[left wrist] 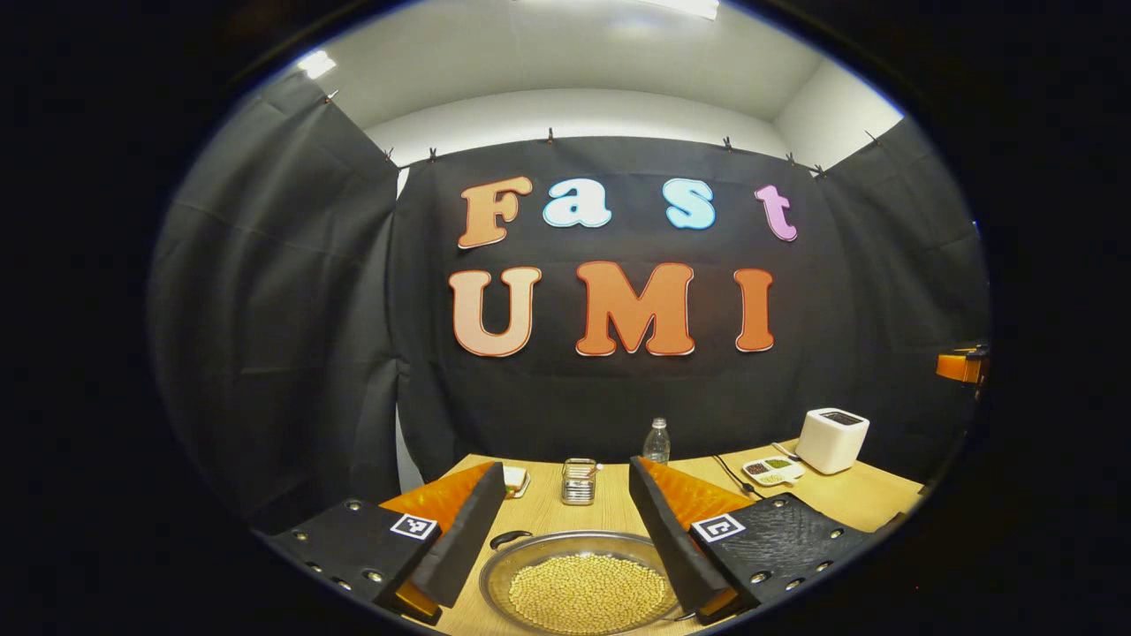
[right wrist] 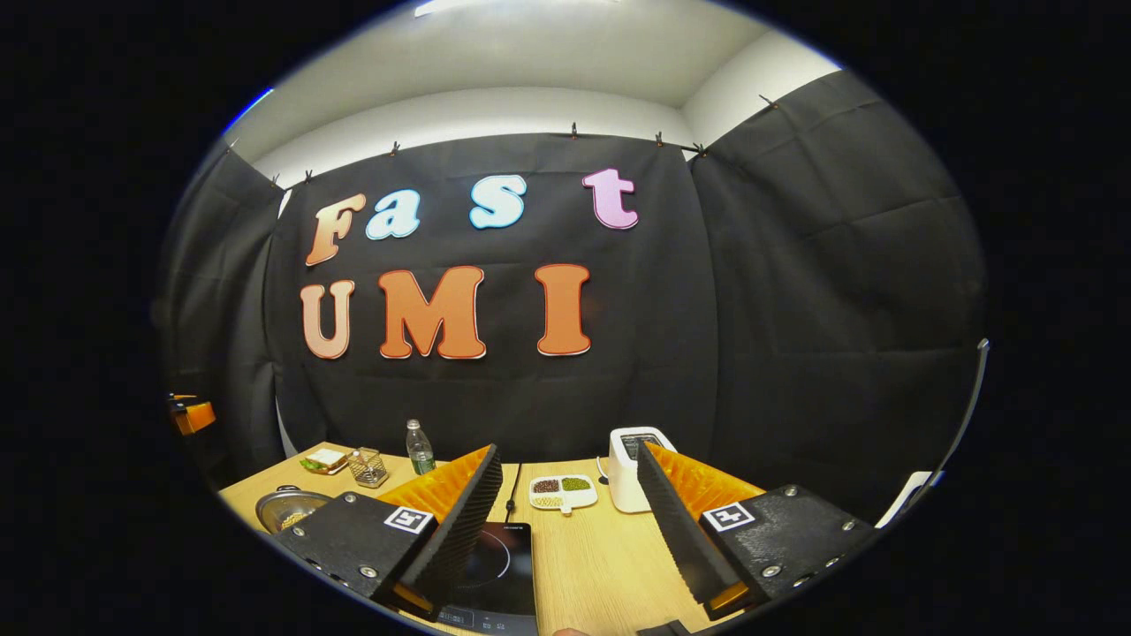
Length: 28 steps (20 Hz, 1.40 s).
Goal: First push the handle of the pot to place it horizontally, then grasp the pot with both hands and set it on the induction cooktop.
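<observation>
The wooden table (right wrist: pixel 601 565) carries the pot (left wrist: pixel 583 587), which holds pale beans, at its near edge. The induction cooktop (right wrist: pixel 499 565) lies flat, well apart from the pot. Toward the back stand a water bottle (left wrist: pixel 656 442), a wire basket (left wrist: pixel 579 481), a white toaster (left wrist: pixel 832 439), a divided dish (right wrist: pixel 563 491) and a sandwich plate (right wrist: pixel 324 460).

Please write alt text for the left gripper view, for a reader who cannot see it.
The open left gripper hovers above a metal pot of yellow beans on a wooden table. Behind stand a wire basket, a water bottle and a white toaster.
</observation>
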### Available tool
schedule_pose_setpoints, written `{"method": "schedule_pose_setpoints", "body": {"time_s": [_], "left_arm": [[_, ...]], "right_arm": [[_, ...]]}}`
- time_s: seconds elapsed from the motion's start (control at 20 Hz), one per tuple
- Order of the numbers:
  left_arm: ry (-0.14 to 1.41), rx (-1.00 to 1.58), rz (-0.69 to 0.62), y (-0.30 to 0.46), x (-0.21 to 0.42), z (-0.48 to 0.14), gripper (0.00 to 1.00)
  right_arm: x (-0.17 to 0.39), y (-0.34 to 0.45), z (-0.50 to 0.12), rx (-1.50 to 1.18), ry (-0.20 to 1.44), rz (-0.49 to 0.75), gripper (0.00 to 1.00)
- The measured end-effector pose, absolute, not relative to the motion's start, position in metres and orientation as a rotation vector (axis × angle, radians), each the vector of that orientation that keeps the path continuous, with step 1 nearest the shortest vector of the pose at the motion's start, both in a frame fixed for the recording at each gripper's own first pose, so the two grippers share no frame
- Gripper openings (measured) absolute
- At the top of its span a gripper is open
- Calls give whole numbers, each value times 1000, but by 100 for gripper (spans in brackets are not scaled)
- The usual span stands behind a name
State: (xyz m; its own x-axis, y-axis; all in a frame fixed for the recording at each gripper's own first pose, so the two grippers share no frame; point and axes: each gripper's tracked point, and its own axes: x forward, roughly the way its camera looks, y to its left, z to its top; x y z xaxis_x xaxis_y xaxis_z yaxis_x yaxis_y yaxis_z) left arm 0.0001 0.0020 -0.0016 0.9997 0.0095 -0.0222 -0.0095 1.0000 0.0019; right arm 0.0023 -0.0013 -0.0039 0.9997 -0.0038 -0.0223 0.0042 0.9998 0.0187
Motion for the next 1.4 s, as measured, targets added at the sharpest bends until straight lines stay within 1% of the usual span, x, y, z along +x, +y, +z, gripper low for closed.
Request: {"method": "schedule_pose_setpoints", "body": {"time_s": [0.2,0.3,0.35,0.4,0.45,0.6,0.65,0.7,0.75,0.8,0.85,0.95,1.05,1.15,1.2,1.25,1.4], "left_arm": [[15,21,2,1,0,0,90],[9,24,-11,0,0,1,94],[8,21,-15,2,1,2,92],[13,18,-19,1,2,1,77],[17,20,-27,-1,0,-3,77],[34,17,-64,-5,-5,-12,52],[41,15,-82,-8,-5,-13,48],[46,16,-94,-9,-4,-16,38],[45,13,-98,-8,-5,-17,38],[50,14,-103,-9,-6,-18,32],[49,16,-105,-8,-7,-19,33],[52,8,-106,-7,-6,-23,19],[63,5,-116,-9,-9,-28,9],[73,12,-109,-4,-8,-34,10],[85,5,-111,-5,-6,-39,5],[94,-4,-118,-9,-10,-44,2],[138,-10,-133,-13,-16,-66,2]], "right_arm": [[0,-3,-6,12,37,-3,95],[0,-2,-6,17,41,2,95],[0,-1,-6,20,42,4,95],[0,-1,-6,20,43,5,95],[0,-1,-6,19,42,5,95],[-1,-2,-6,14,48,9,95],[-1,-2,-7,13,51,10,95],[0,0,-9,12,54,12,95],[1,1,-9,13,57,11,95],[1,0,-9,16,57,10,95],[1,1,-8,18,57,10,95],[1,2,-9,22,58,11,95],[1,2,-9,24,59,11,95],[2,2,-10,26,63,8,95],[3,3,-11,26,65,8,95],[3,4,-11,27,67,8,95],[3,3,-13,23,69,8,95]]}}
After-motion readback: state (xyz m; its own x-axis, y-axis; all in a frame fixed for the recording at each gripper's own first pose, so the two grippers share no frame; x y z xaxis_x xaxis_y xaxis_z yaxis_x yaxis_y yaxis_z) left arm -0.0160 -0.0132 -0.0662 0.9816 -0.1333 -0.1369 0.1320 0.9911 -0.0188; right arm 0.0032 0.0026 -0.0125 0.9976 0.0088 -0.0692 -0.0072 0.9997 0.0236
